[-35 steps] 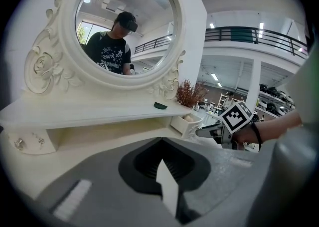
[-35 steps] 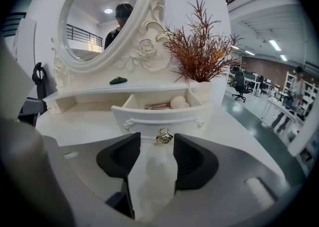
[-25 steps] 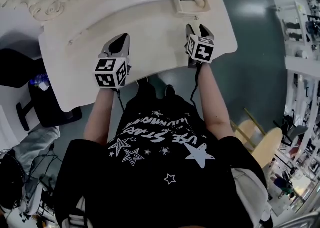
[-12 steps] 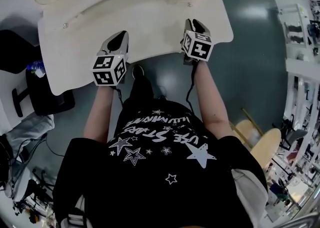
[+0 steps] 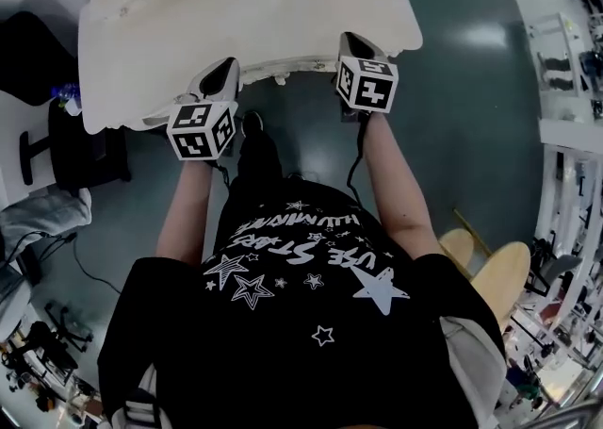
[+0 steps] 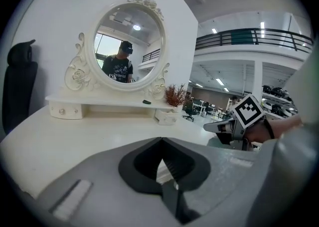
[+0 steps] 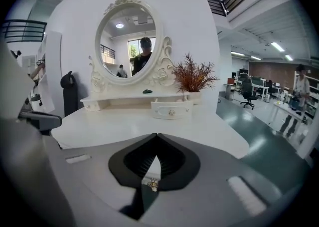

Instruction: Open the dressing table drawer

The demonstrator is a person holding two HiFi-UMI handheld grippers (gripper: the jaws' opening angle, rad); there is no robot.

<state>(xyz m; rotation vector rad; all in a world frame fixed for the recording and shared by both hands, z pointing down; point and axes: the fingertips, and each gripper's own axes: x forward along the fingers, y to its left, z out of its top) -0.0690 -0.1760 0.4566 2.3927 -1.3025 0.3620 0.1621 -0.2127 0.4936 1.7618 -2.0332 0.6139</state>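
The white dressing table [image 5: 236,12] fills the top of the head view, its carved front edge [image 5: 283,67] facing me. My left gripper [image 5: 229,64] is shut and hovers at that front edge on the left. My right gripper [image 5: 347,38] is shut too, at the edge on the right. In the left gripper view the jaws [image 6: 160,138] meet over the tabletop. In the right gripper view a small brass knob [image 7: 152,184] shows through the slit behind the touching tips [image 7: 157,134]; I cannot tell whether it is touched. A small drawer [image 7: 171,109] sits on the back shelf.
An oval mirror [image 6: 128,46] stands at the back, with a dried red plant [image 7: 193,77] and a dark green object [image 7: 147,91] on the shelf. A black chair [image 5: 80,158] stands left of the table, a wooden chair [image 5: 490,276] behind me at right. Green floor lies to the right.
The table has slid up and away in the head view. Both grippers, earlier over the tabletop, now sit at its front edge. Both stay shut.
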